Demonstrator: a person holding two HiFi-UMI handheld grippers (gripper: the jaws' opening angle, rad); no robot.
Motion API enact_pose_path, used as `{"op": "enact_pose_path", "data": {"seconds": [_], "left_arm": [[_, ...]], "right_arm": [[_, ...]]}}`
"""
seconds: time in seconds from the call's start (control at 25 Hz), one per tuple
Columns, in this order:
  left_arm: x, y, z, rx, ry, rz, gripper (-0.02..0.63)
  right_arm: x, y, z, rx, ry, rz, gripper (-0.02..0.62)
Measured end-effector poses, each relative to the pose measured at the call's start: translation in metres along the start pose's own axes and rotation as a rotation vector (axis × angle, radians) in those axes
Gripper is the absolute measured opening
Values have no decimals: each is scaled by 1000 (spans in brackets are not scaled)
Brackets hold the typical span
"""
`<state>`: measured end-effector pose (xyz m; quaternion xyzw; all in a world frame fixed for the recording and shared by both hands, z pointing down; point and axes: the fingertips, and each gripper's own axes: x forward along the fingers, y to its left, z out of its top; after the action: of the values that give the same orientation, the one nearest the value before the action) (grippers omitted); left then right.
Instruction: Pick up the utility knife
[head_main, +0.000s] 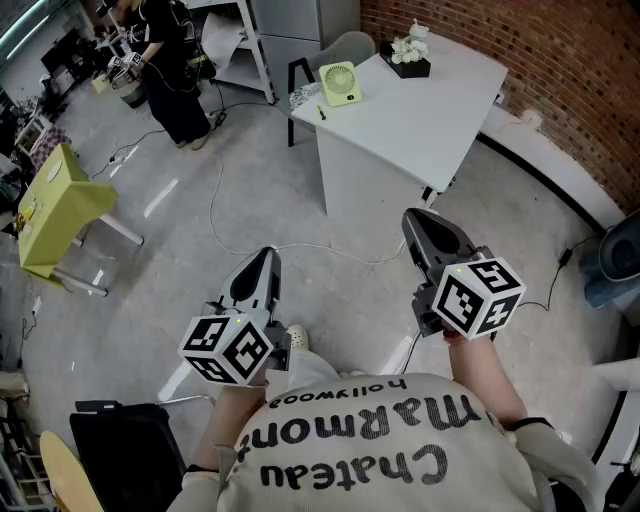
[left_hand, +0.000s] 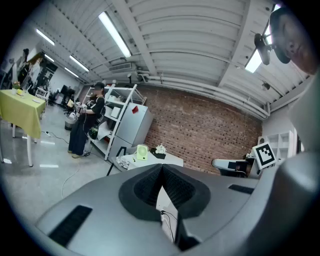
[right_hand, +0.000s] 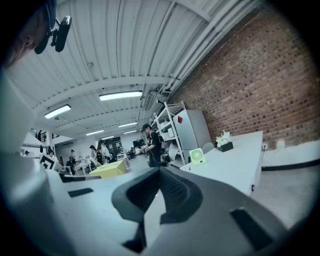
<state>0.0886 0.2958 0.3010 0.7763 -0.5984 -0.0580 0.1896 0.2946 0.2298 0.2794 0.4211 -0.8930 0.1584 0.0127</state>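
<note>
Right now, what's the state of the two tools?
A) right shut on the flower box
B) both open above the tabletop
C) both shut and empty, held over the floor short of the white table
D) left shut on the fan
C: each gripper view shows its jaws together with nothing between them. The head view has the left tool and right tool over the floor, short of the white table.

Our head camera looks steeply down past our chest onto the grey concrete floor, with the left tool and the right tool close below it. Each tool's camera rides just behind its own jaws and faces nearly level across the room. All three views share the white rectangular surface, the pale green desk fan on it and the red brick wall.
</note>
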Motion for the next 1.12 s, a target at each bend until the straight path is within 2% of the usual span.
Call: {"op": "enact_pose_path", "data": {"seconds": [0.24, 0.56, 0.76, 0.92, 1.12], "left_arm": [[17, 26, 16, 5, 0, 0, 2], [59, 82, 52, -1, 1, -33, 2], [90, 124, 83, 11, 5, -65, 2], [112, 159, 104, 11, -8, -99, 2], [135, 193, 115, 22, 15, -140, 2]], "right_arm": [[33, 3, 4, 10, 6, -11, 3], [99, 8, 22, 79, -36, -33, 3], [149, 13, 34, 127, -69, -57, 3], [190, 24, 41, 120, -87, -75, 3], [231, 30, 36, 132, -82, -115, 3]]}}
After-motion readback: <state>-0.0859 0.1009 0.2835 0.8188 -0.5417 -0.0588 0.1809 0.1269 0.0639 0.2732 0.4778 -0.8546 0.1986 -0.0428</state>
